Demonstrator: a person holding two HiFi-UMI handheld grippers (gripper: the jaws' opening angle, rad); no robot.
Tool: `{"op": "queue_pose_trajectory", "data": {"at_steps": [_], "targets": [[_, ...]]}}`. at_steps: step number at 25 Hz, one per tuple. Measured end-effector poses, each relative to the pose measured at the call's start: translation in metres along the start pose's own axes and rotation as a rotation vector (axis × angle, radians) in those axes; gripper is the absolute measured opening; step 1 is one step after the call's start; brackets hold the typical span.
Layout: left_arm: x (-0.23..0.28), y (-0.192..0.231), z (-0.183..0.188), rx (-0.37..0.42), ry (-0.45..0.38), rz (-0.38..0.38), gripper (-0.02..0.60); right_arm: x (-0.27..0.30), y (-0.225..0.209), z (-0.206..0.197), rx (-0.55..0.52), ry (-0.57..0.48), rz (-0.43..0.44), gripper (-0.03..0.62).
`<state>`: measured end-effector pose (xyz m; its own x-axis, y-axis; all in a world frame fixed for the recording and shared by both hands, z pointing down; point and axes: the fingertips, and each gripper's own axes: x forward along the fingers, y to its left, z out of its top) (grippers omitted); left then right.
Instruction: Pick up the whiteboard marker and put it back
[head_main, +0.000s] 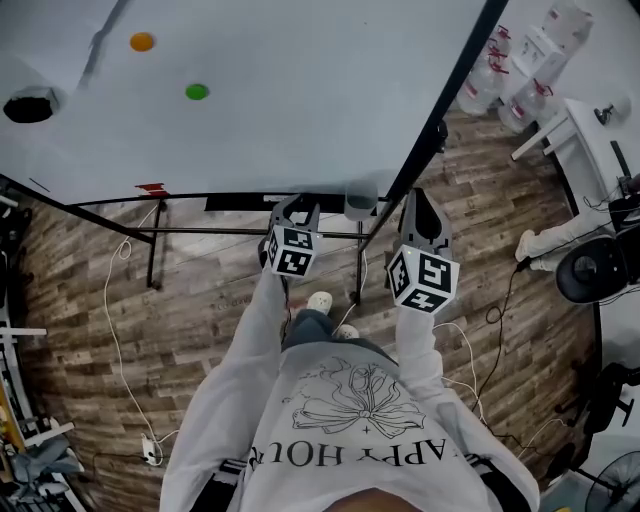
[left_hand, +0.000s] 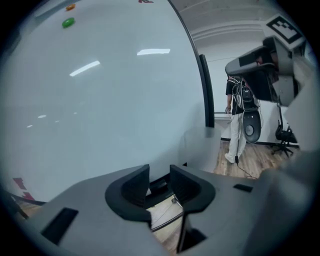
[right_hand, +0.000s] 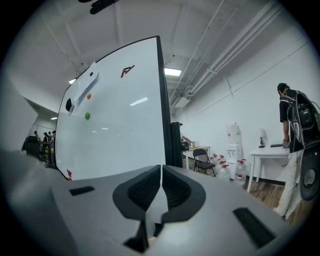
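Note:
I look down the face of a whiteboard (head_main: 280, 110) standing on a wood floor. A dark tray ledge (head_main: 240, 203) runs along its bottom edge, with a small clear cup (head_main: 360, 207) beside it. I cannot make out a whiteboard marker in any view. My left gripper (head_main: 293, 208) hovers just above the ledge; in the left gripper view the left gripper (left_hand: 159, 181) is open, with only the ledge and floor showing in the gap. My right gripper (head_main: 420, 207) is held by the board's right edge; the right gripper (right_hand: 161, 172) is shut on nothing.
On the board are an orange magnet (head_main: 142, 41), a green magnet (head_main: 197, 92) and a black round piece (head_main: 30, 105). Water bottles (head_main: 500, 70), a white table (head_main: 590, 130) and a chair (head_main: 598, 268) stand to the right. Another person (right_hand: 295, 145) stands there. Cables (head_main: 115, 330) lie on the floor.

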<state>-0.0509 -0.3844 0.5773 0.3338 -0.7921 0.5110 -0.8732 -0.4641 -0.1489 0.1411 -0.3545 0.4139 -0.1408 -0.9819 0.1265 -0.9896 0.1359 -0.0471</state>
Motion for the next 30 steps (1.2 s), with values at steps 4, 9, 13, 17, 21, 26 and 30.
{"op": "queue_pose_trajectory", "data": {"at_steps": [4, 9, 13, 17, 21, 26, 30], "targets": [[-0.025, 0.011, 0.037, -0.055, -0.081, 0.038, 0.063, 0.004, 0.011, 0.005, 0.003, -0.011, 0.030, 0.009], [-0.070, 0.023, 0.094, -0.145, -0.264, 0.058, 0.031, 0.009, 0.027, 0.011, -0.004, -0.027, 0.074, 0.009], [-0.109, 0.037, 0.130, -0.183, -0.385, 0.121, 0.021, 0.011, 0.039, 0.019, -0.014, -0.043, 0.107, 0.009], [-0.138, 0.047, 0.147, -0.202, -0.453, 0.183, 0.020, 0.013, 0.050, 0.027, -0.022, -0.063, 0.132, 0.009], [-0.155, 0.049, 0.152, -0.206, -0.483, 0.221, 0.020, 0.010, 0.059, 0.033, -0.031, -0.075, 0.152, 0.009], [-0.165, 0.052, 0.151, -0.222, -0.491, 0.246, 0.020, 0.005, 0.065, 0.035, -0.033, -0.083, 0.162, 0.009], [-0.168, 0.051, 0.150, -0.221, -0.494, 0.253, 0.020, 0.001, 0.066, 0.035, -0.039, -0.088, 0.162, 0.009]]}}
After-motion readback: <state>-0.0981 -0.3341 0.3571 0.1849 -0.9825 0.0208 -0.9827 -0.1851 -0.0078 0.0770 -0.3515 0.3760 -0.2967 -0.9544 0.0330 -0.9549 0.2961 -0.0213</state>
